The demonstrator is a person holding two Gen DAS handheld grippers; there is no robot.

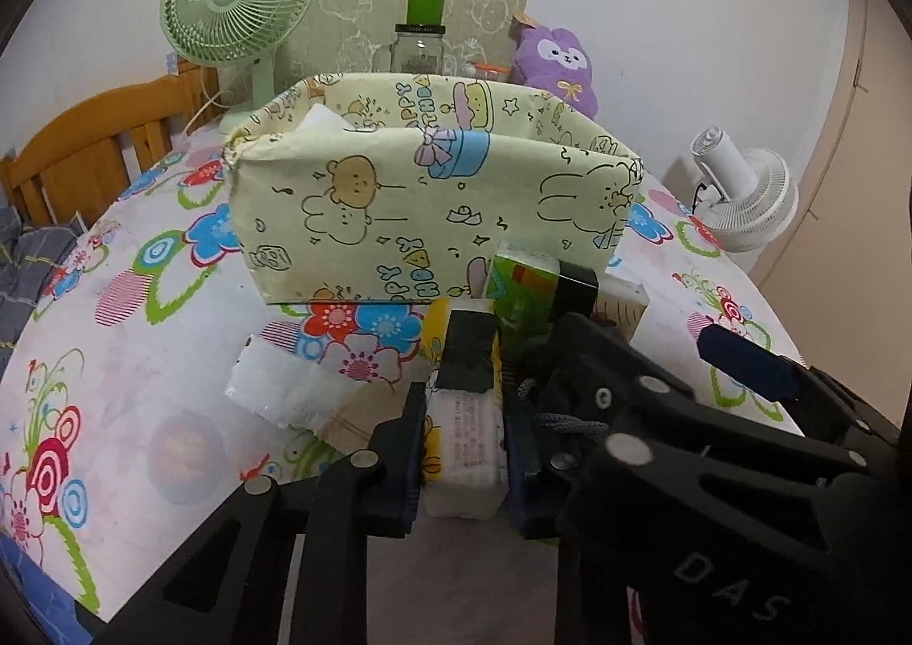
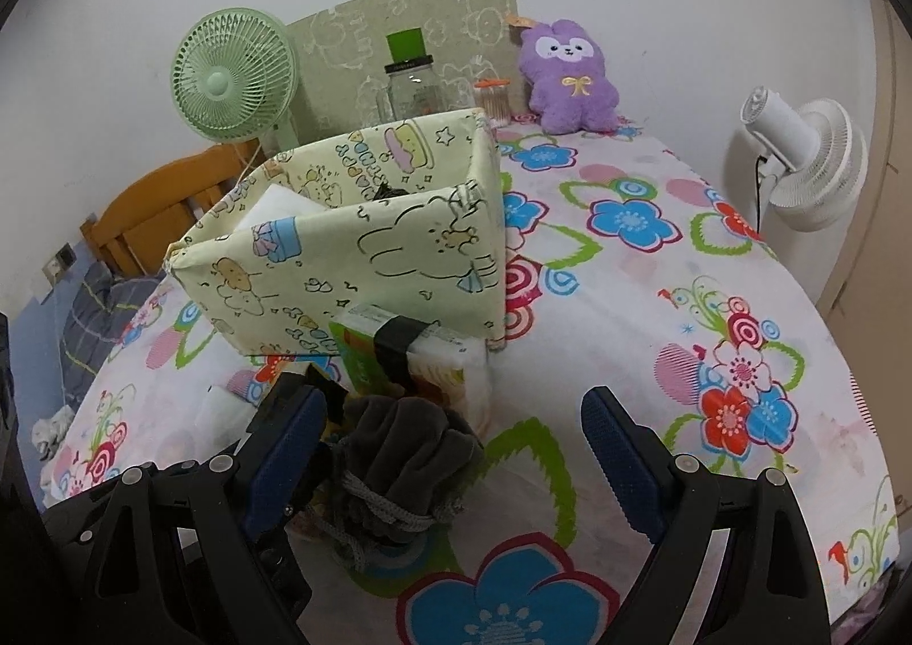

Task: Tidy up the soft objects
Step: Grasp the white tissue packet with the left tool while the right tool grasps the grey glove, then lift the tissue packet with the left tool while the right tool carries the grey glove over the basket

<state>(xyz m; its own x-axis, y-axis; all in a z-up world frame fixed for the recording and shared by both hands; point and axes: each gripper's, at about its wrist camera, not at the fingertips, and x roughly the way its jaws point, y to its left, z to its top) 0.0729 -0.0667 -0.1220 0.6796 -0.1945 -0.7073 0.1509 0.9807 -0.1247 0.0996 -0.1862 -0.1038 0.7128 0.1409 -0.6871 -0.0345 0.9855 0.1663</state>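
Tissue packs crowd the worktop (image 2: 655, 314) before the cartoon-print box (image 1: 433, 200). Left tool (image 1: 464, 417) is clenched on a white-and-yellow tissue pack (image 1: 464, 451). Right tool (image 2: 450, 451) is spread wide, a grey drawstring pouch (image 2: 404, 457) lying against its left finger.

Both views evenly lit w/ soft, diffuse indoor light, no hard shadows; only a faint shade under the fabric box (image 1: 422, 200) on the floral table (image 1: 171, 331). Slight glare on the glass jar (image 1: 419, 49). Strong fisheye bend twd edges, black vignette in corners. Colours a bit washed, mild haze. Near tongs (image 2: 456, 474) and dark pouch (image 2: 404, 451) look soft; mid-distance sharp.
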